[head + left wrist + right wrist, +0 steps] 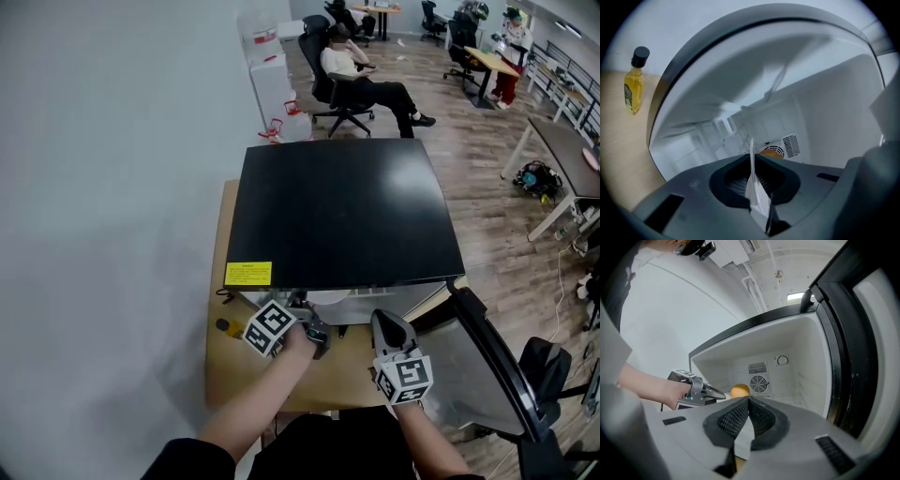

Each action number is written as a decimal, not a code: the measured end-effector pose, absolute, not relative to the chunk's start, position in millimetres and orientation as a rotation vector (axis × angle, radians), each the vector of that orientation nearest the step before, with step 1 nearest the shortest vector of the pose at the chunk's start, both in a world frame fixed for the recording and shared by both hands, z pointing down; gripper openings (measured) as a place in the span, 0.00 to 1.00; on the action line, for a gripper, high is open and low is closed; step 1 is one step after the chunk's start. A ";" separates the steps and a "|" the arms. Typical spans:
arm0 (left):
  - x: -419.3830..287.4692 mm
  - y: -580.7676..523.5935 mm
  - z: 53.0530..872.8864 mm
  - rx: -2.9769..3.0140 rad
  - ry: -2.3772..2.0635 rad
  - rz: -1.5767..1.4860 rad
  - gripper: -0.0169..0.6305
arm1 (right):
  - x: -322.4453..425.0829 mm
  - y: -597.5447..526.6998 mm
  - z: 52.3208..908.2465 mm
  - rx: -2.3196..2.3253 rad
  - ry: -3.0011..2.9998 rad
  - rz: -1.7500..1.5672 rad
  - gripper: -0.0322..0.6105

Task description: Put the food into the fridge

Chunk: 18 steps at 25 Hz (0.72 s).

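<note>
A black-topped small fridge [342, 211] takes up the far part of the wooden bench [225, 370], leaving a bare strip along the near edge. Its door [497, 352] stands swung open past the bench's right edge, with the pale inner side facing the opening. The white compartment inside shows a round fan vent [759, 383] and a dial [782, 360] on its back wall. The only food that can be made out in it is one orange [739, 391], lying on the floor of the compartment toward the back, just left of the fan vent. From the left gripper view only the top of the orange shows above the claw.

The left claw [315, 335] is at the left side of the fridge's mouth, pointing inward. It is clenched with its pads pressed together at the tips and nothing caught between them. The right claw [382, 323] hovers over the bench's near edge in front of the opening, also aimed at the compartment. It is likewise clenched and empty.

A small bottle of yellow liquid with a black cap [634, 80] stands upright on the bench near its left edge, outside the fridge and beside its front left corner.
</note>
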<state>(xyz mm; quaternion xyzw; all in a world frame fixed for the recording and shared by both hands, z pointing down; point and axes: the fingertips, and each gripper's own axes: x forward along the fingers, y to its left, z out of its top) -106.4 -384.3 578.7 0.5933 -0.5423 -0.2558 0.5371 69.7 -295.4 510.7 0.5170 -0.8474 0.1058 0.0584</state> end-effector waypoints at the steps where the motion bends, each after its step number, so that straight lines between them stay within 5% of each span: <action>1: -107.4 -385.7 577.8 1.428 -1.305 -0.598 0.06 | 69.3 -295.3 510.9 1.566 -2.568 0.323 0.14; 14: -114.7 -389.1 575.6 1.526 -1.450 -0.437 0.07 | 61.6 -295.9 511.2 1.542 -2.577 0.322 0.14; 18: -112.1 -389.7 571.9 1.583 -1.488 -0.373 0.16 | 59.3 -294.9 510.7 1.534 -2.581 0.320 0.14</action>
